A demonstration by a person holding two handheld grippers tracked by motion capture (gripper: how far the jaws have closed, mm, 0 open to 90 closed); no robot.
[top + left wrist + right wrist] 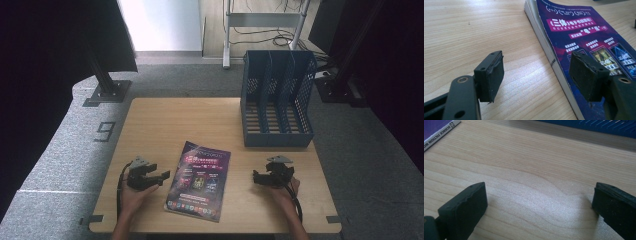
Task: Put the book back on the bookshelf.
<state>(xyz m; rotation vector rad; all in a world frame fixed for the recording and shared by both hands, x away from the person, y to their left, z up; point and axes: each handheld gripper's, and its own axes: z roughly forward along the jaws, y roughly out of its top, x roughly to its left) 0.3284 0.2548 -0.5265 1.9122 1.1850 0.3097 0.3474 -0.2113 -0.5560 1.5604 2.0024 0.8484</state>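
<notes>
A purple magazine (200, 181) lies flat near the table's front edge, between my two hands. My left gripper (161, 176) rests on the wood just left of it, jaws open and pointing at its left edge. In the left gripper view the magazine (584, 32) shows its white page edge, and the right pad (587, 75) stands over the cover while the left pad (492, 75) is over bare wood. My right gripper (256, 178) sits on the table right of the magazine, open with nothing between its pads (464, 207). A corner of the magazine (439, 132) shows at the upper left there.
A blue file rack (276, 100) with several upright slots stands at the back right of the wooden table (170, 125); its base (599, 127) shows at the top of the right gripper view. Grey carpet and black stand feet (107, 92) surround the table.
</notes>
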